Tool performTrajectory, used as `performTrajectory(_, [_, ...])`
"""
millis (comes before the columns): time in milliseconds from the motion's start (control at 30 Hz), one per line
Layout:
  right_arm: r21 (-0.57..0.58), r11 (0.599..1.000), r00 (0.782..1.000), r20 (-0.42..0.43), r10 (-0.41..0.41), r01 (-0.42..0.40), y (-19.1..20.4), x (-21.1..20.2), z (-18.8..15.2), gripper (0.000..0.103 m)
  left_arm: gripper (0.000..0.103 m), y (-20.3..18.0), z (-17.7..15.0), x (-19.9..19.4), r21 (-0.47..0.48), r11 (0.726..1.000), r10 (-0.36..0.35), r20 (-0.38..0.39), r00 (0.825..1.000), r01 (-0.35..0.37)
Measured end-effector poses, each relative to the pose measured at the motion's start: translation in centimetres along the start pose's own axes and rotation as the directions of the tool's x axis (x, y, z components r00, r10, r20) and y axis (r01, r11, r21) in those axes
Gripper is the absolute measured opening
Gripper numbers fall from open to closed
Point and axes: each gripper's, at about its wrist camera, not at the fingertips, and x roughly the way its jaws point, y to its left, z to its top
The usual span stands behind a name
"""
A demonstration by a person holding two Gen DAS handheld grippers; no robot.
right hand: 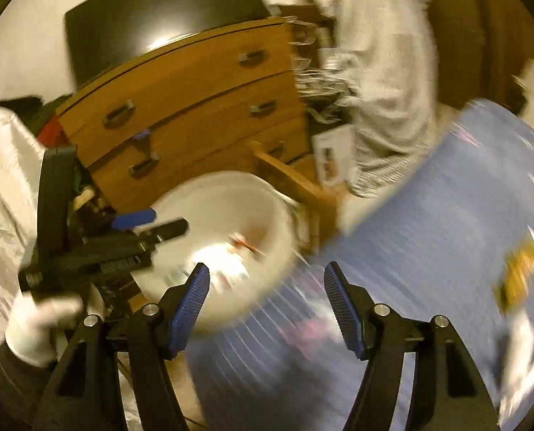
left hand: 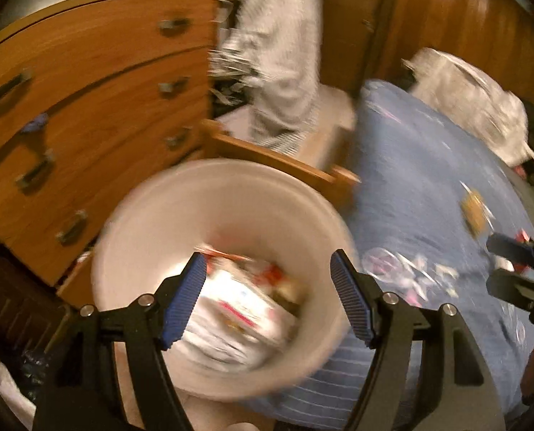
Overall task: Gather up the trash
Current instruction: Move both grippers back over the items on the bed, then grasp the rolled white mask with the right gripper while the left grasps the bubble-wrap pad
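A round white bin [left hand: 209, 168] stands beside the bed with crumpled white and red wrappers [left hand: 238, 301] in it. My left gripper [left hand: 267, 256] hangs open over the bin's mouth, nothing between its blue pads. My right gripper [right hand: 267, 267] is open and empty too, over the edge of the blue striped bedspread [right hand: 428, 215] just right of the bin [right hand: 209, 179]. A yellow wrapper [right hand: 518, 280] lies on the bedspread to its right, also seen as the yellow wrapper [left hand: 475, 212]. The right gripper [left hand: 493, 262] shows at the far right. A white-gloved hand [right hand: 33, 327] holds the left gripper [right hand: 159, 222].
A wooden chest of drawers [left hand: 98, 89] stands behind the bin, with a dark screen [right hand: 159, 10] on top. A striped garment [left hand: 281, 54] hangs beside it. The wooden bed frame [left hand: 267, 158] runs past the bin. A white bundle [left hand: 471, 97] lies on the bed's far side.
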Motion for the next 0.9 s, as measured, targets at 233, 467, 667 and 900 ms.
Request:
performTrajectory(233, [0.468, 0.86, 0.961, 0.073, -0.267, 0.203, -17.8, -10.6, -12.4, 0.063, 0.069, -10.0, -3.5, 2.3, 0.104, 0.983, -0.143, -0.058, 0.988, 0.148])
performTrajectory(467, [0.581, 0.782, 0.967, -0.032, -0.254, 0.225, -25.8, -9.2, -13.4, 0.056, 0.069, -18.4, -5.2, 3.6, 0.162, 0.952, -0.242, -0.113, 0.964, 0.258])
performTrajectory(667, [0.492, 0.818, 0.952, -0.091, -0.292, 0.299, -26.3, -6.7, -12.3, 0.046, 0.068, -23.3, -5.5, 4.5, 0.169, 0.921, -0.328, -0.148, 0.933, 0.351])
performTrajectory(900, [0.389, 0.862, 0.943, -0.062, -0.328, 0.325, -25.8, -11.3, -14.0, 0.033, 0.068, -29.0, -5.9, 8.4, 0.103, 0.859, -0.47, -0.229, 0.852, 0.501])
